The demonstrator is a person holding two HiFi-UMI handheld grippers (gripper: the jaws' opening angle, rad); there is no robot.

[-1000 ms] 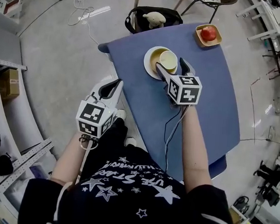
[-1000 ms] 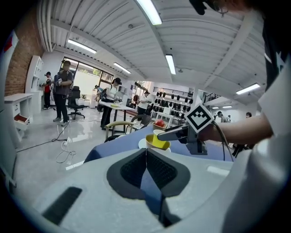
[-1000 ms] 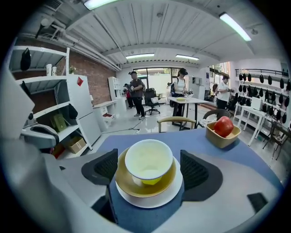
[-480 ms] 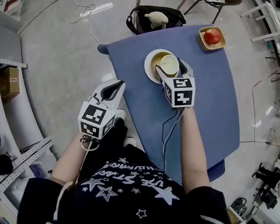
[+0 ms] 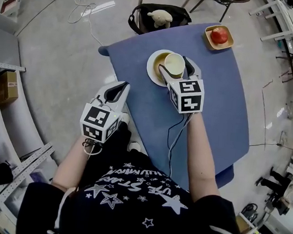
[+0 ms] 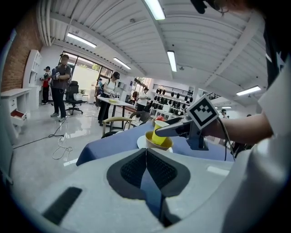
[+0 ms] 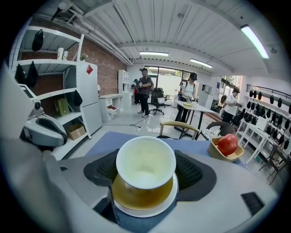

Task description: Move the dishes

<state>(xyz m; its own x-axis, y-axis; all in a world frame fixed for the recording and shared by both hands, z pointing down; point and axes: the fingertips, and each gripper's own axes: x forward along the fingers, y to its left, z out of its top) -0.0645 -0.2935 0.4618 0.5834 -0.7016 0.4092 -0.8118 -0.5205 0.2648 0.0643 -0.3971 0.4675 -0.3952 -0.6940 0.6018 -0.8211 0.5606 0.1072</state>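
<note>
Head view, right claw (image 5: pixel 175 66) clasping cup (image 5: pixel 174 63)

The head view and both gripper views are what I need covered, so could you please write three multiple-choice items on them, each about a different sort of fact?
1. Where does the apple lie?
A. On the floor
B. In a tan dish at the table's far corner
C. On a chair

2. What colour is the table top?
A. Red
B. Green
C. Blue

3. What state is the right gripper in?
A. Shut on the cup
B. Open and empty
C. Shut on nothing

Answers:
1. B: the head view shows the red apple sitting in the tan dish at the far corner.
2. C: the table is blue all over.
3. A: the right gripper has its fingers pressed against both sides of the cup, as the right gripper view shows.
</note>
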